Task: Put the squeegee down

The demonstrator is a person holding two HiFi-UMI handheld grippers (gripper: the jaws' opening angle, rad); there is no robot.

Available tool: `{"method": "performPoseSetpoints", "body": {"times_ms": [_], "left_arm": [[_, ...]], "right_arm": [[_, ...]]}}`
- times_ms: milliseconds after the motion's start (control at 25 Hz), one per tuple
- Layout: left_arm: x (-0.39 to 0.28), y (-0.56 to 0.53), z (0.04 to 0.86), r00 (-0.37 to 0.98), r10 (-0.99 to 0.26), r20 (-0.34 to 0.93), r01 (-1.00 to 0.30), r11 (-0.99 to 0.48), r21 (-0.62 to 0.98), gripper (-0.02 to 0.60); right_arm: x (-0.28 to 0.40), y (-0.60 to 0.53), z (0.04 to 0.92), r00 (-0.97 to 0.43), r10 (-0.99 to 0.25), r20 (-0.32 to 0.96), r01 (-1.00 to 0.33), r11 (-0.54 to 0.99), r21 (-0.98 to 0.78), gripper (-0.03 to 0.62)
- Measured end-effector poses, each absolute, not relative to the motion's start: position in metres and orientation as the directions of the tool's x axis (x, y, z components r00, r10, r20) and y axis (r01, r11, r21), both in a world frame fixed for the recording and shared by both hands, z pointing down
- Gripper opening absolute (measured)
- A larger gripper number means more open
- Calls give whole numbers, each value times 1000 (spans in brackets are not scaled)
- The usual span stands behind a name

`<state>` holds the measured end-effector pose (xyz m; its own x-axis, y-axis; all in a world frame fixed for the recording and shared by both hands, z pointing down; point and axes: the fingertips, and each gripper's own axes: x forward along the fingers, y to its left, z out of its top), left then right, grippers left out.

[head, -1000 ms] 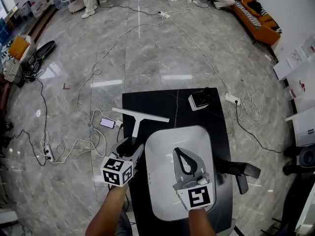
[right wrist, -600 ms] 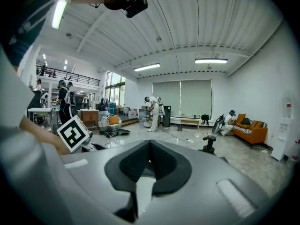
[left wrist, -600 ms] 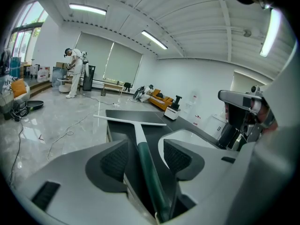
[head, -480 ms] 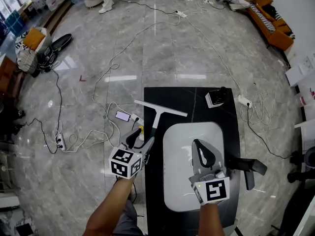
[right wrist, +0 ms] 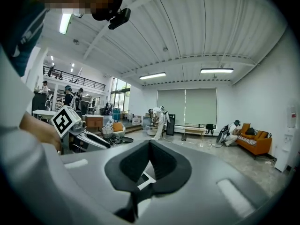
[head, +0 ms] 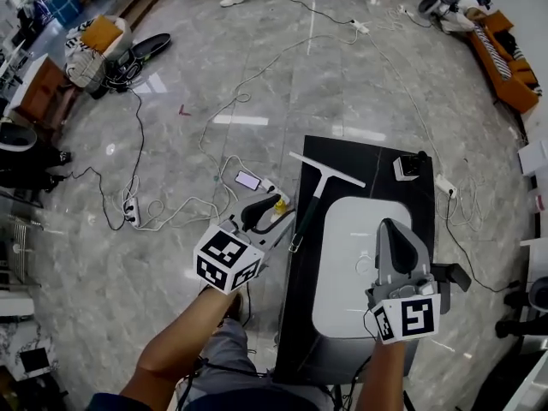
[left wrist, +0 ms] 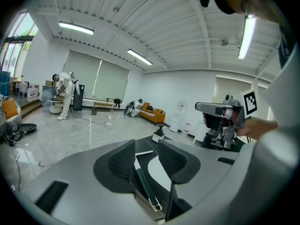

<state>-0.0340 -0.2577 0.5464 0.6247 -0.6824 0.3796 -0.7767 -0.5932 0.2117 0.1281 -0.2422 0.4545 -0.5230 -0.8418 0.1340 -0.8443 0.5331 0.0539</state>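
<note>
The squeegee (head: 318,182) lies flat on the black table (head: 295,315), its pale blade at the far end and its dark handle pointing toward me. In the left gripper view it shows below the jaws, handle (left wrist: 143,184) nearest. My left gripper (head: 257,212) hangs raised beyond the table's left edge, short of the handle's end. Its jaws are closing with nothing between them (left wrist: 146,146). My right gripper (head: 396,238) is held above the white tray (head: 342,272), its fingertips together and holding nothing (right wrist: 150,144).
A small white and black box (head: 407,165) stands at the table's far right corner. On the floor to the left lie a phone (head: 247,181), a yellow item (head: 279,205) and several cables. A dark chair (head: 449,276) is at the right.
Both grippers have risen from the table. The left one has come away from the squeegee's handle end. The squeegee lies where it was.
</note>
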Motion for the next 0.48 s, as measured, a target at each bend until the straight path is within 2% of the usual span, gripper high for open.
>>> {"method": "performPoseSetpoints", "body": {"times_ms": [240,480], "left_arm": [[-32,-233,463,696,-669,261,-716,-673,183,8],[-34,-203,403,753,-632,185,-656,-742,137,5]], "right_arm": [[114,-220,406,-559,-820,121,-820,569,61,9],[94,-193,367,-620,-776,112,-776,628,53,9]]}}
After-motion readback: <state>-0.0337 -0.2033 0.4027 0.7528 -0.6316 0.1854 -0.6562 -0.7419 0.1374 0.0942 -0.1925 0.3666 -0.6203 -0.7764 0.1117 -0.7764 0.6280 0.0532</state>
